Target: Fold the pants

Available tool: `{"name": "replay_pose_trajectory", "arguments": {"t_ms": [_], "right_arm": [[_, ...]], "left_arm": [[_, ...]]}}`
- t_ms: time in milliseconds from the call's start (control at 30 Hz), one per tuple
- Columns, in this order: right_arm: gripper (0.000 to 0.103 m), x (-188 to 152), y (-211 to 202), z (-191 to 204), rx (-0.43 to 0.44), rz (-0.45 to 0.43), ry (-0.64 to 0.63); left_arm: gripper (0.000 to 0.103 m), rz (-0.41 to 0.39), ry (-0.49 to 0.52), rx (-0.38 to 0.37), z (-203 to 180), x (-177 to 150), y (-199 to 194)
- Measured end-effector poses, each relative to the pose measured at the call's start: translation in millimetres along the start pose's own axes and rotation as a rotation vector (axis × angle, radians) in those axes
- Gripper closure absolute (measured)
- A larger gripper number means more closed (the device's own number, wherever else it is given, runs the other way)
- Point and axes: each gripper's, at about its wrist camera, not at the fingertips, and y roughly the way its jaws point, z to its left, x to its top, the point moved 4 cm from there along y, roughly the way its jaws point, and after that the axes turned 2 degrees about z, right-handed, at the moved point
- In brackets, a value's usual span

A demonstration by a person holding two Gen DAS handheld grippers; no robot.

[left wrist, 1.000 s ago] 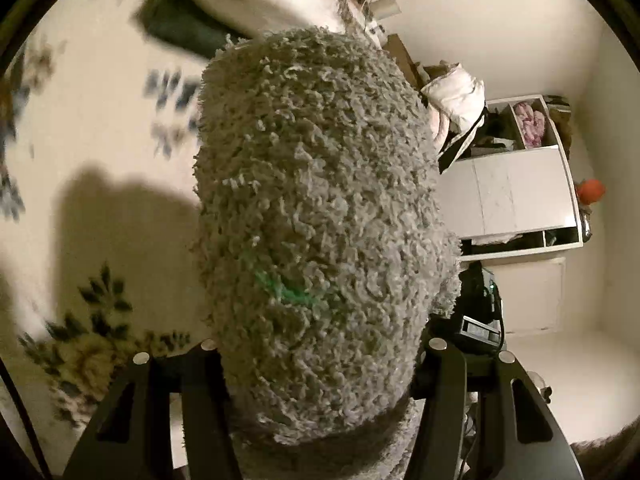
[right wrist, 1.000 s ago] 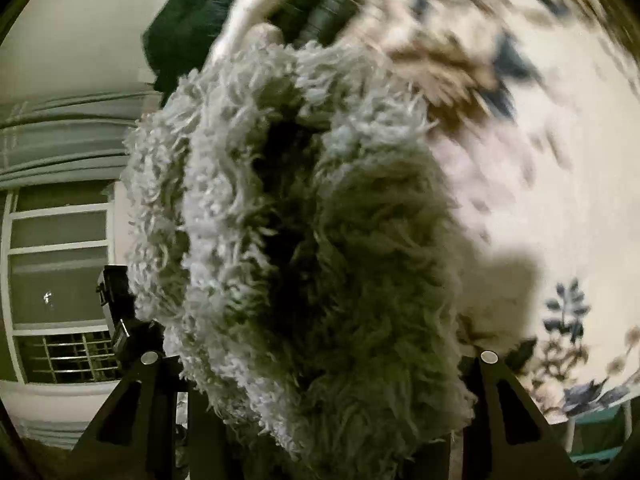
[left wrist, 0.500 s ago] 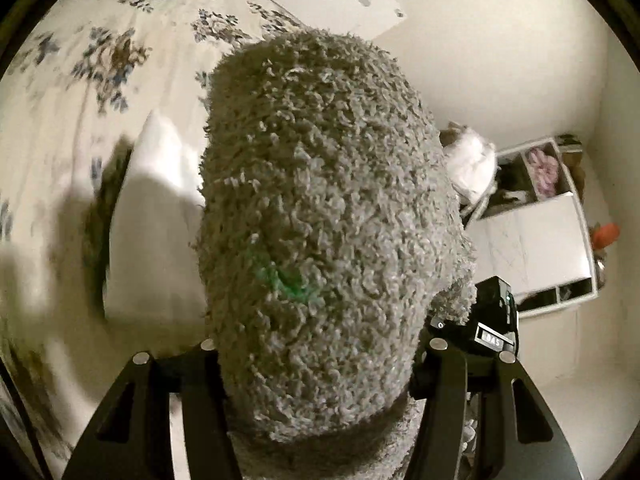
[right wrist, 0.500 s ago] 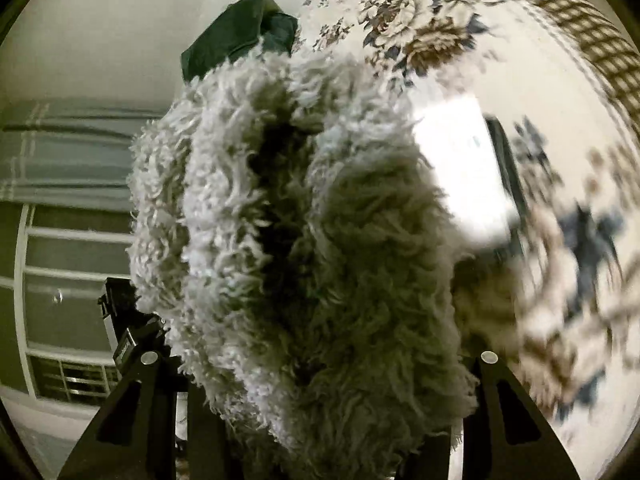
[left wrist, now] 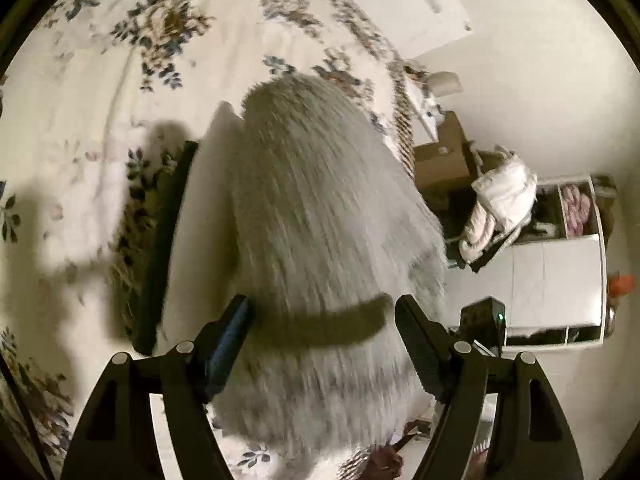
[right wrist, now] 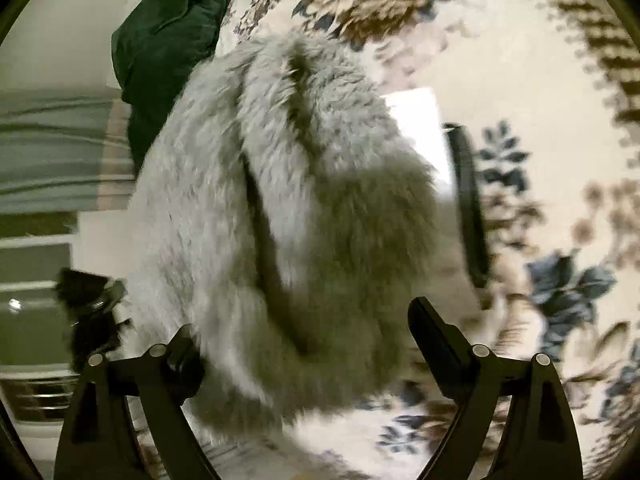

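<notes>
On the left, the left gripper (left wrist: 324, 344) is spreading its jaws, and the fluffy grey fleece pants (left wrist: 320, 216) lie between them, pads clear of the pile. The pants rest on the floral cream bedspread (left wrist: 80, 120). Rightward, the right gripper (right wrist: 304, 354) is likewise letting go, jaws widening around the fleece.

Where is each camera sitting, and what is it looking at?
Left wrist view: sits on the left tool, looking forward and down at fluffy grey pants over a flowery bedspread, with a white shelf unit at right; only the tool's opening black fingers show.
Right wrist view: sits on the right tool, facing the pants, bedspread and a dark green cushion; only its opening fingers show.
Shared: pants, bedspread.
</notes>
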Motion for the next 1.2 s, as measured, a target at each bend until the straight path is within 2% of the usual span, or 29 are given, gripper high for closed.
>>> {"name": "replay_pose_trajectory", "arguments": {"t_ms": [67, 167, 200, 267, 367, 433, 533, 567, 600, 633, 700, 733, 800, 900, 1200], "right_arm": [[0.011, -15.6, -10.5, -4.4, 0.001, -0.024, 0.011], [0.011, -33.0, -25.6, -8.6, 0.027, -0.041, 0.037], [0.011, -37.6, -27.1, -13.8, 0.009, -0.054, 0.041], [0.009, -35.0, -18.9, -24.3, -0.032, -0.059, 0.051], [0.004, -15.1, 15.8, -41.3, -0.126, -0.028, 0.059], [0.004, -6.0, 27.7, -43.6, -0.176, -0.018, 0.037], [0.003, -14.8, -1.9, -12.3, -0.302, -0.116, -0.086], [0.003, -19.1, -13.6, -0.6, -0.378, -0.155, -0.132], [0.003, -26.4, -28.6, 15.4, -0.504, -0.212, -0.185], [0.003, -33.0, -39.0, 27.1, -0.564, -0.255, -0.214], [0.003, -52.5, -63.4, 50.8, -0.623, -0.339, -0.235], [0.003, -67.3, -76.7, 64.2, -0.643, -0.372, -0.233], [0.003, -94.7, -97.8, 88.9, -0.632, -0.420, -0.239], [0.003, -134.4, -123.8, 120.2, -0.631, -0.455, -0.267], [0.003, -248.1, -216.7, 202.0, -0.727, -0.548, -0.332]], "left_arm": [[0.030, -0.019, 0.020, 0.008, -8.3, -8.6, 0.7], [0.030, -0.053, 0.085, 0.099, -6.3, -14.1, 8.9], [0.030, -0.051, 0.092, 0.141, 0.4, -11.2, 16.7], [0.028, -0.038, 0.092, 0.174, 15.7, -15.6, 23.8], [0.027, -0.005, 0.086, 0.196, 33.7, -23.0, 32.8], [0.027, 0.004, 0.084, 0.219, 29.3, -31.3, 26.8], [0.027, -0.093, 0.152, 0.330, 2.2, -43.6, -2.4], [0.020, -0.133, 0.186, 0.380, -8.5, -48.3, -12.4], [0.012, -0.172, 0.228, 0.481, -23.4, -55.8, -25.5], [0.004, -0.191, 0.242, 0.535, -31.1, -60.4, -32.7], [0.004, -0.219, 0.243, 0.594, -48.3, -73.3, -51.4], [0.004, -0.231, 0.243, 0.604, -55.3, -79.1, -58.9], [0.004, -0.255, 0.260, 0.639, -74.3, -93.5, -77.3], [0.004, -0.280, 0.292, 0.663, -101.1, -115.6, -102.9], [0.004, -0.329, 0.375, 0.651, -174.2, -197.1, -190.0]]}}
